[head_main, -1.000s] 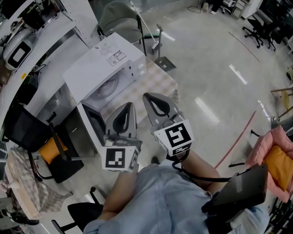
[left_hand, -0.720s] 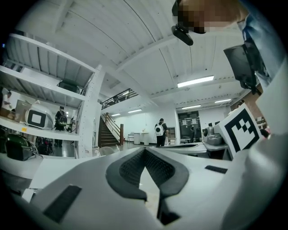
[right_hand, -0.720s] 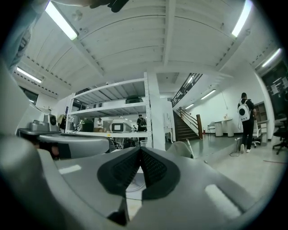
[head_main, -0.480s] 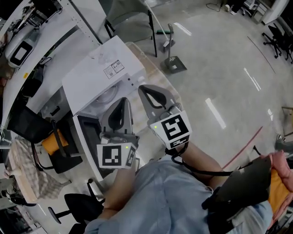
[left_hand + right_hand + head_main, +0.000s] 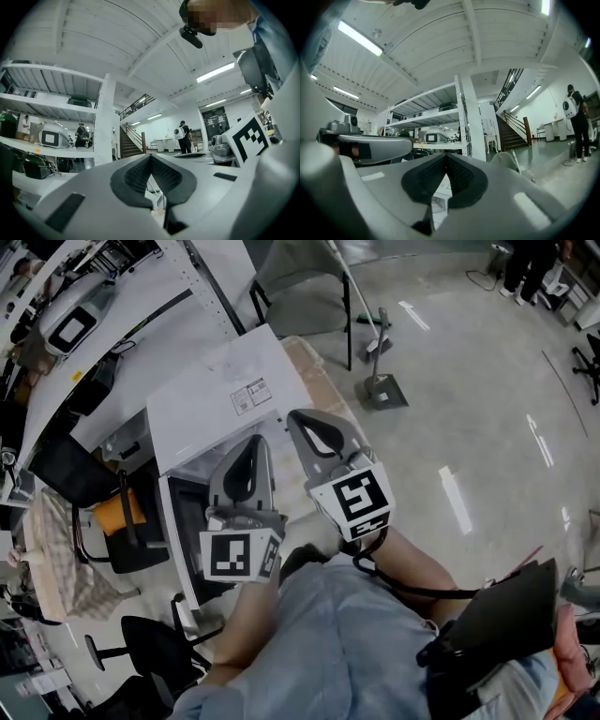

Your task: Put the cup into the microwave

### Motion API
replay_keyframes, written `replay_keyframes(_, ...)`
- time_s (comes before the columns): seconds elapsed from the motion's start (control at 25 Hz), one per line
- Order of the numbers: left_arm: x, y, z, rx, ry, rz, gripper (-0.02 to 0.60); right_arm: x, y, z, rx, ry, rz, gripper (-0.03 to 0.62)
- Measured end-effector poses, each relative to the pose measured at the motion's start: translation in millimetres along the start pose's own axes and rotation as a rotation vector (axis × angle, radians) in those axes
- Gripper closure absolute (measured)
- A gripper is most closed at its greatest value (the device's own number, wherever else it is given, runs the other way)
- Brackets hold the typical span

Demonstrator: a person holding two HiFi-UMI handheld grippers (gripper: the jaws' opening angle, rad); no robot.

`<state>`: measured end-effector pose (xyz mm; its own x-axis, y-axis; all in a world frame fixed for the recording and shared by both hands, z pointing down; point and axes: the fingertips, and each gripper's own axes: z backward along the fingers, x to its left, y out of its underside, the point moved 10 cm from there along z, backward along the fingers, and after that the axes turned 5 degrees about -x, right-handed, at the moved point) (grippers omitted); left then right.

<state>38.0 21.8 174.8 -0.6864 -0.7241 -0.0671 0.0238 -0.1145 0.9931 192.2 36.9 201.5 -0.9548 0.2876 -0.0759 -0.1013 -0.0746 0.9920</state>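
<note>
A white microwave (image 5: 220, 399) stands on a table with a checked cloth (image 5: 314, 367), seen from above in the head view. Its dark door (image 5: 183, 521) hangs open toward me at the lower left. I see no cup in any view, and the grippers hide most of the oven's inside. My left gripper (image 5: 254, 442) hovers over the oven's front opening, its jaws shut (image 5: 150, 156) with nothing between them. Just to its right, my right gripper (image 5: 302, 418) reaches over the microwave's front right corner, also shut (image 5: 446, 154) and empty. Both point level.
A black chair with an orange cushion (image 5: 117, 514) stands left of the open door. A grey chair (image 5: 300, 292) and a floor stand base (image 5: 380, 387) lie beyond the table. White shelving (image 5: 440, 122) and a staircase (image 5: 513, 129) are ahead. A person with a backpack (image 5: 575, 117) stands far right.
Both grippers have moved forward together toward the microwave, which now lies closer beneath them. Their jaws have stayed shut and empty.
</note>
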Motion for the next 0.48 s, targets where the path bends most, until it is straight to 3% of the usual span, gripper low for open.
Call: replay_keyframes(0.48, 44, 13, -13, -0.025, -0.106, 0.014, 0.577, -4, 13, -54, 0.015, -0.081, 0.039, 0.591)
